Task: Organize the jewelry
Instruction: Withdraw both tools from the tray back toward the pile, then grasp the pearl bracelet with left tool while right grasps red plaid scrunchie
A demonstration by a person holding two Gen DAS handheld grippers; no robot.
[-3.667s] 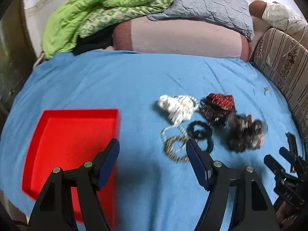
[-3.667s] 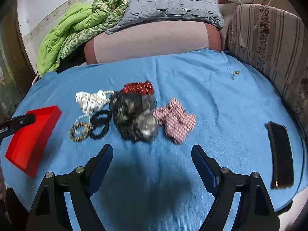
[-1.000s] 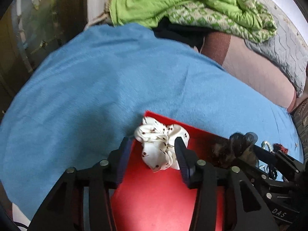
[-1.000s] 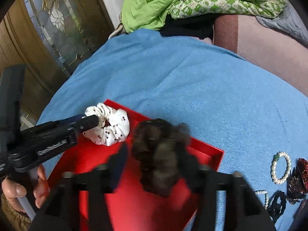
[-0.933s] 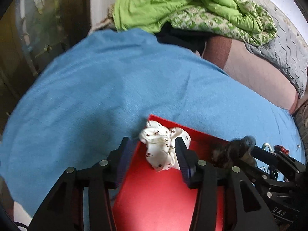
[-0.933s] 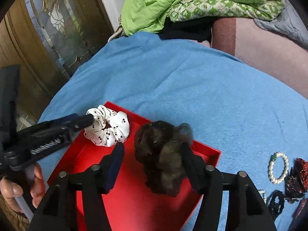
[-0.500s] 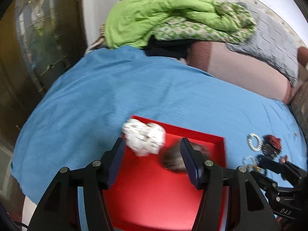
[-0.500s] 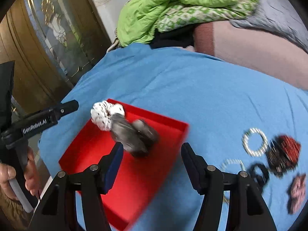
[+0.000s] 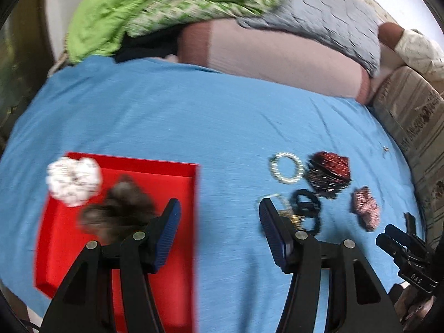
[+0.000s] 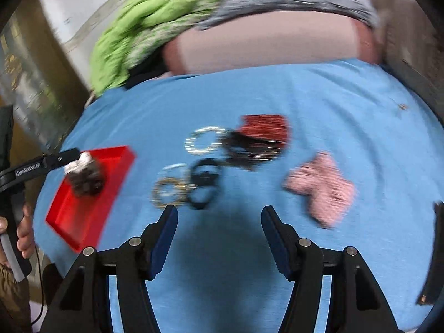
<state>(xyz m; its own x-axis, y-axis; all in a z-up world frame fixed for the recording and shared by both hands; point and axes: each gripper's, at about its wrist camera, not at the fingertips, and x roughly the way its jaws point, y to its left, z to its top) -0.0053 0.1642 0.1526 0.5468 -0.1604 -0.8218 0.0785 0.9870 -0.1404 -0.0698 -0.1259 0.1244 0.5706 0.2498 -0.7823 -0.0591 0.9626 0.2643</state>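
Your left gripper [image 9: 219, 219] is spread wide with nothing between its blue ribbed pads, hanging over the blue bedsheet [image 9: 194, 116] just right of the red rectangular plastic tray [image 9: 155, 166]; its left finger overlaps the tray's right part in the left wrist view, contact not clear. Your right gripper [image 10: 219, 222] is spread just as wide, also empty, above the sheet just short of the loose pile. In the tray: two items, one white spotted fabric scrunchie [image 9: 73, 180] at the far left corner and one dark brown-grey fuzzy scrunchie [image 9: 119, 211] touching it, nearer you. On the sheet, right of the tray and well apart from it: one white pearl-bead bracelet [image 9: 285, 168], one dark red sequinned hair clip with black teeth [image 9: 328, 170] just beside it, one pink checked fabric scrunchie [image 9: 365, 208] further right, black elastic hair ties [image 9: 305, 208] (looks like two loops, blur makes the count unsure), and a gold-toned bead bracelet [image 10: 166, 191] overlapping a pale bead ring [image 10: 174, 169], both blurred. One small dark speck of jewelry [image 10: 401, 106] lies alone far right; type unreadable. Writing: "DAS" on the black handle [image 9: 416, 274] at the lower right of the left wrist view; "GenRobot.AI", smeared, on the black bar [image 10: 33, 163] at the left of the right wrist view. Far side: one green quilt [image 9: 155, 8], one grey quilted pillow [image 9: 319, 14], one pink bolster [image 9: 277, 55].
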